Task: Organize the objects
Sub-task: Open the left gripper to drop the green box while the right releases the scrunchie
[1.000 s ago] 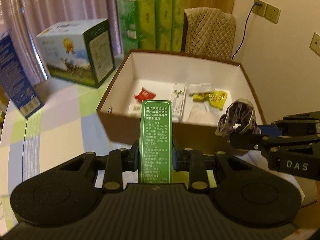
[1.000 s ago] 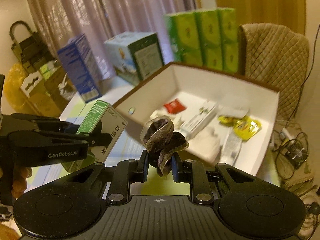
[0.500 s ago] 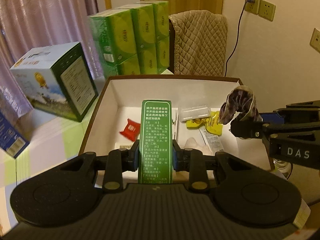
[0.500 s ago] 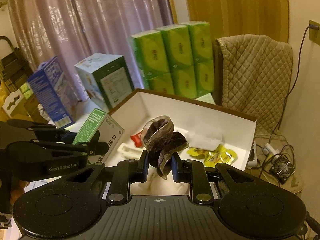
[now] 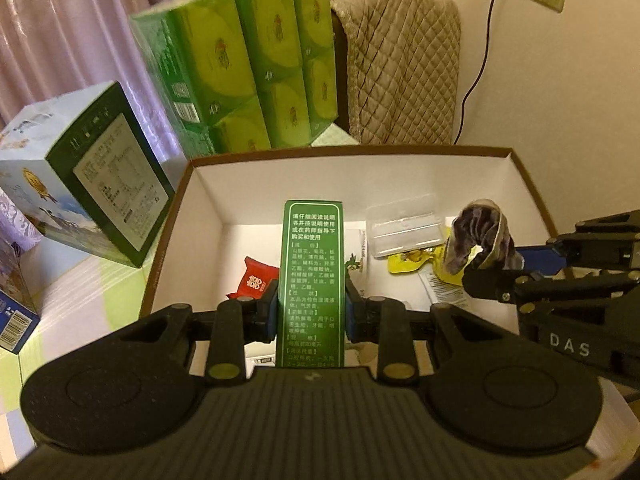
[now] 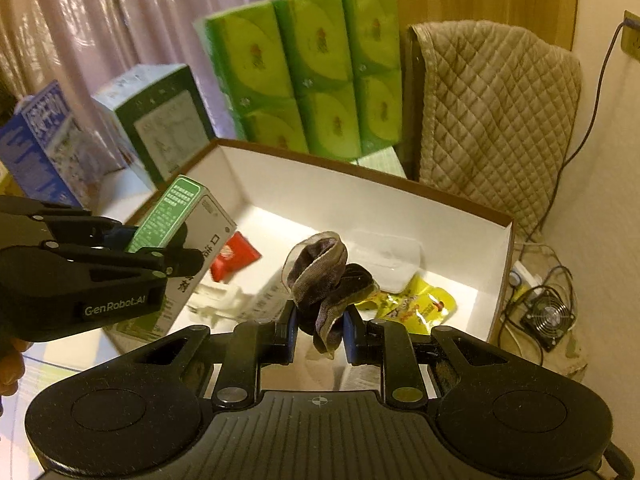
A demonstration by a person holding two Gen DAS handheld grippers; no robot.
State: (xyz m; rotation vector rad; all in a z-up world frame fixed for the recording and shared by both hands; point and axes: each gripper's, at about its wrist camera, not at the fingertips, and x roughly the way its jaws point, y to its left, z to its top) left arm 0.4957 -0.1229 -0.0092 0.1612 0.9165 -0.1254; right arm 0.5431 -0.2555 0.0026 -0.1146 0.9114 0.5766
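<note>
Over the last second both grippers have carried their loads forward over the box (image 5: pixel 532 184): the left gripper (image 5: pixel 311 306) clamps the green carton (image 5: pixel 312 272) at 12 o'clock, the right gripper (image 6: pixel 319 330) pinches the sock (image 6: pixel 324 276), both apparently ready for dropping in.

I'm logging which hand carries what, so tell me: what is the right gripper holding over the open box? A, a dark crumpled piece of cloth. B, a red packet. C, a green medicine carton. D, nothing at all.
A: the right gripper is shut on the dark cloth above the open box, while the green carton sits in the left gripper.
</note>
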